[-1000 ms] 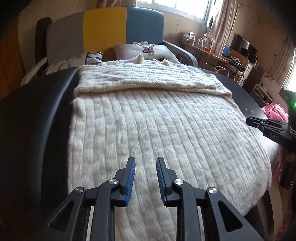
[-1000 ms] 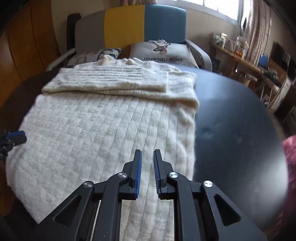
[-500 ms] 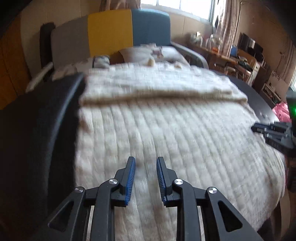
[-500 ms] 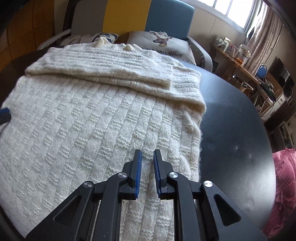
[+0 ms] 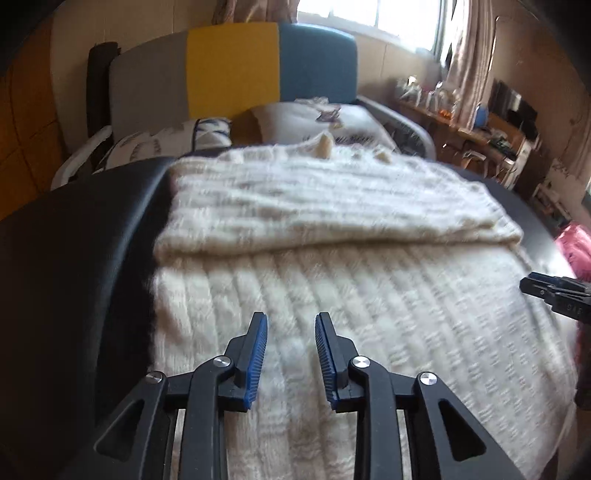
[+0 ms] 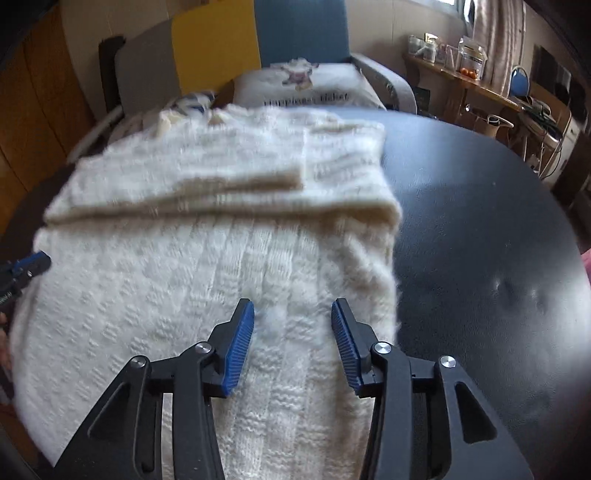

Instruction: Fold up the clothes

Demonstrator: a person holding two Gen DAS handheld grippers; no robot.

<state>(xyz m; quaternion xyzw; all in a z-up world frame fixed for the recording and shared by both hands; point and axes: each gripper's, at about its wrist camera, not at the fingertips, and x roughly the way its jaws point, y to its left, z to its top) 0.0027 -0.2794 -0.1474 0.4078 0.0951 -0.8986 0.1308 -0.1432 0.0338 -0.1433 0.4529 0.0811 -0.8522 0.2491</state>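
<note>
Sweater (image 5: 354,295) flat under both parted tools

Daylight from window (image 5: 369,16) behind the sofa, blown out white. Room warm, moderately bright. Motion blur smears sweater (image 5: 332,229) knit in both views. Soft glare on worktop (image 6: 480,221). Fisheye bending, dark vignette at corners.

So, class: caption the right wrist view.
Open right gripper above a cream knitted sweater on a black table.
</note>
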